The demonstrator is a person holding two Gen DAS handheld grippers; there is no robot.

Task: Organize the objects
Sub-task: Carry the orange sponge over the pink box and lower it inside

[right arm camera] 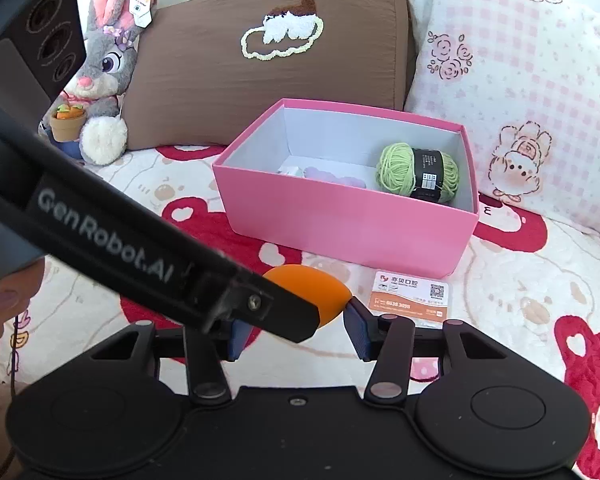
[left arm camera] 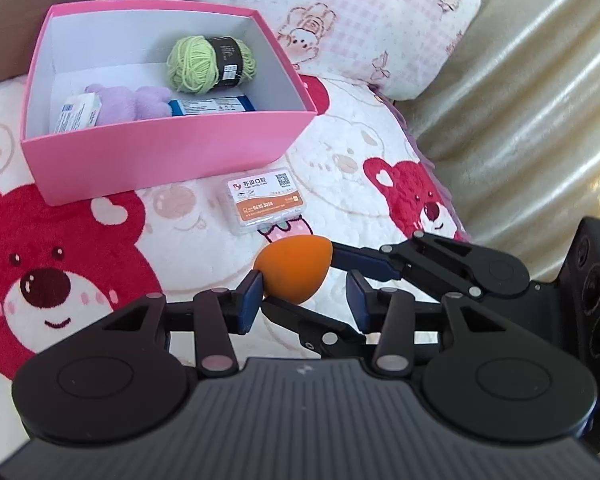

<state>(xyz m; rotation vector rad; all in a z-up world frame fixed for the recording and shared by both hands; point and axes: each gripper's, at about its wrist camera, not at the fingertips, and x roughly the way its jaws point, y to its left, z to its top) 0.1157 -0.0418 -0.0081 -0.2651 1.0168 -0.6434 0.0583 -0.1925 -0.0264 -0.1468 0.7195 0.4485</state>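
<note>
Orange egg-shaped sponge [left arm camera: 296, 268] up off the bed [left arm camera: 204, 240], in front of the pink box [left arm camera: 168, 152] and near the small clear case [left arm camera: 266, 204] lying flat on the bedspread just beside the box's front wall. Right gripper [right arm camera: 294, 316] clamped on sponge lengthwise: in its own view right pad tip [right arm camera: 352, 312] pressed on the pointed end, left pad mostly hidden behind the other tool; in the left wrist view both its fingers seen either side of the sponge, coming in from the right. Left gripper [left arm camera: 305, 280] narrowly parted, not gripping: left pad [left arm camera: 249, 300] against the sponge's side, right pad [left arm camera: 360, 300] clear of it with bedding showing in the gap. Fingers of the two tools crossed at the sponge. Thumb [right arm camera: 4, 300] visible on the left tool's handle at the edge of the right wrist view. Inside box: green yarn [left arm camera: 204, 60] against the back right wall, purple plush [left arm camera: 132, 104] in the middle, blue-white packs [left arm camera: 210, 106] beside it on the floor of the box. Behind box: brown cushion [right arm camera: 268, 52], pink checked pillow [right arm camera: 520, 80], grey bunny toy [right arm camera: 104, 64] sitting upright left of the cushion. Bed cover white with red bears.
</note>
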